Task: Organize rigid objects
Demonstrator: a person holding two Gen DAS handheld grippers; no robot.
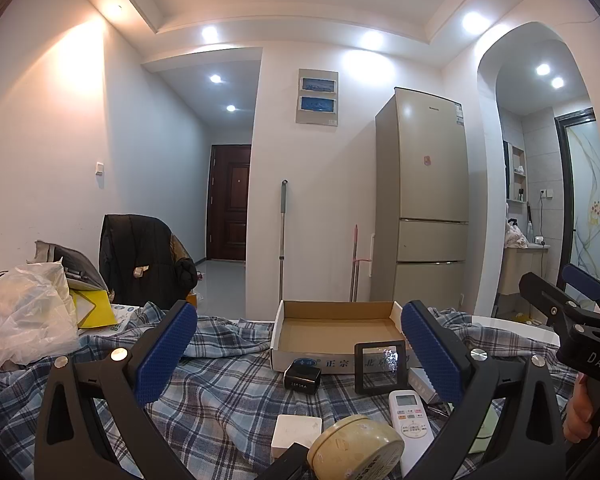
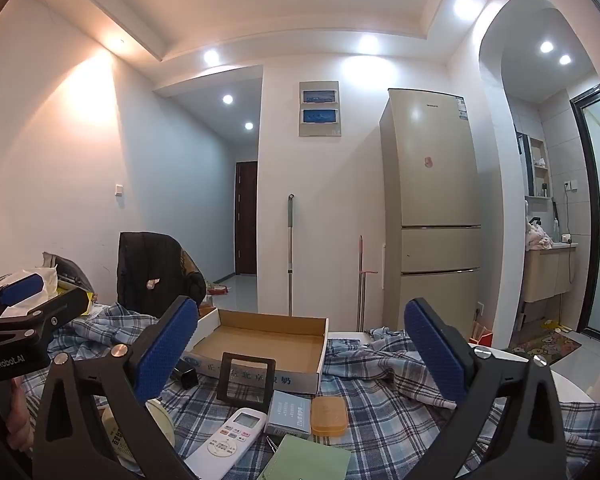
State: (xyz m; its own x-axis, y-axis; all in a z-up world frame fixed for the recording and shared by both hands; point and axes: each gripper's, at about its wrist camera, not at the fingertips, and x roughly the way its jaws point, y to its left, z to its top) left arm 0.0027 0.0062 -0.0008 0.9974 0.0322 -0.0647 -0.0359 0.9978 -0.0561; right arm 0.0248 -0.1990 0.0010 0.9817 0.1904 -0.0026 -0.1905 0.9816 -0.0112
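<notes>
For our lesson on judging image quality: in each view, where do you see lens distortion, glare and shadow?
Left wrist view: fisheye bends the fridge and archway, dark corners vignette the frame, ceiling spots blow out white, and the frame glints. Right wrist view: same bending and vignette, hot glare on the left wall; the box interior stays evenly lit, with soft shadows on the cloth.
</notes>
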